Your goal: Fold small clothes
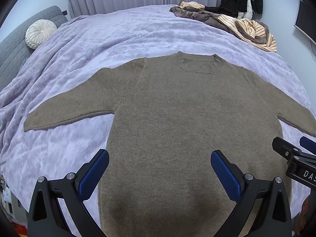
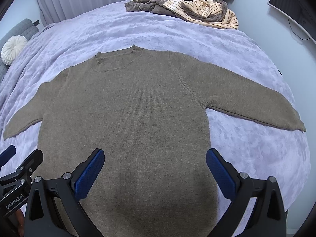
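Note:
A brown knit sweater (image 1: 177, 108) (image 2: 128, 108) lies flat on the lilac bedspread, neck away from me and both sleeves spread out to the sides. My left gripper (image 1: 160, 158) hovers open above the sweater's lower body, blue pads wide apart, holding nothing. My right gripper (image 2: 155, 156) is open too, above the lower body toward its right side. Each gripper shows at the other view's edge: the right gripper (image 1: 296, 158) at the far right, the left gripper (image 2: 17, 167) at the far left. The sweater's hem is hidden below both views.
The lilac bedspread (image 1: 118, 35) (image 2: 246, 148) covers a wide bed. A heap of striped and brown clothes (image 1: 237, 23) (image 2: 187, 9) lies at its far right corner. A round white cushion (image 1: 39, 32) rests against a grey headboard (image 1: 11, 45) on the left. Curtains hang behind.

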